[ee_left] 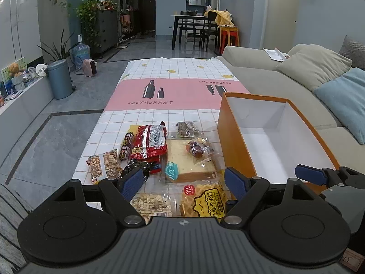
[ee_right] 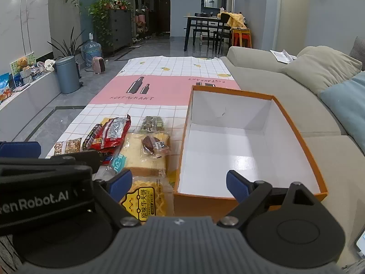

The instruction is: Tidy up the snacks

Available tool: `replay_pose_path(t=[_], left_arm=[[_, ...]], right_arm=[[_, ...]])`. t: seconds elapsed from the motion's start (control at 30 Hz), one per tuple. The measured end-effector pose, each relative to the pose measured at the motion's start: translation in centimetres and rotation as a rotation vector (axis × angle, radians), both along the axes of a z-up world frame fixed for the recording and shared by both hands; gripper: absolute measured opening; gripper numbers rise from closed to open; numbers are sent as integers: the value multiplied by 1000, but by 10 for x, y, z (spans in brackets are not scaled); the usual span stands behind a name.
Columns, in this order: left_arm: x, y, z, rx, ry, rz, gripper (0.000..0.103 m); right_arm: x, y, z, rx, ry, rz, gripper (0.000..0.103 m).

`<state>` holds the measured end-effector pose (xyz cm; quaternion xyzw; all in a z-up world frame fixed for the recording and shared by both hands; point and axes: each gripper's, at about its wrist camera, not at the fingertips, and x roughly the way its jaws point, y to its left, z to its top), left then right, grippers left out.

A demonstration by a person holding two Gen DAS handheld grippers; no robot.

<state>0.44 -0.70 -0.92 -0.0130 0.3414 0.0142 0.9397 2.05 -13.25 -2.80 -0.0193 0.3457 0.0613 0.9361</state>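
Several snack packs lie on the checked tablecloth (ee_left: 182, 73): a red bag (ee_left: 149, 142), a sausage stick (ee_left: 125, 146), a brown printed pack (ee_left: 103, 166), a sliced bread pack (ee_left: 189, 162) with a small dark cake pack (ee_left: 198, 148) on it, a yellow waffle pack (ee_left: 203, 198) and a nut pack (ee_left: 151, 204). An orange box (ee_left: 232, 134), white inside and empty (ee_right: 239, 150), stands to their right. My left gripper (ee_left: 183, 182) is open above the waffle and nut packs. My right gripper (ee_right: 179, 183) is open over the box's near left corner.
A beige sofa (ee_left: 262, 77) with cushions runs along the table's right side. The floor on the left holds a blue bin (ee_left: 59, 78) and a pink heater (ee_left: 89, 67). A dining table with chairs (ee_left: 194, 27) stands far back.
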Motion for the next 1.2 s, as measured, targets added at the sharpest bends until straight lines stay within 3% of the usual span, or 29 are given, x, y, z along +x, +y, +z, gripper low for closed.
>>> replay_pose_path(t=[1.2], left_arm=[[1, 3, -7, 6, 20, -35, 93]], right_arm=[[5, 1, -9, -26, 41, -19, 87]])
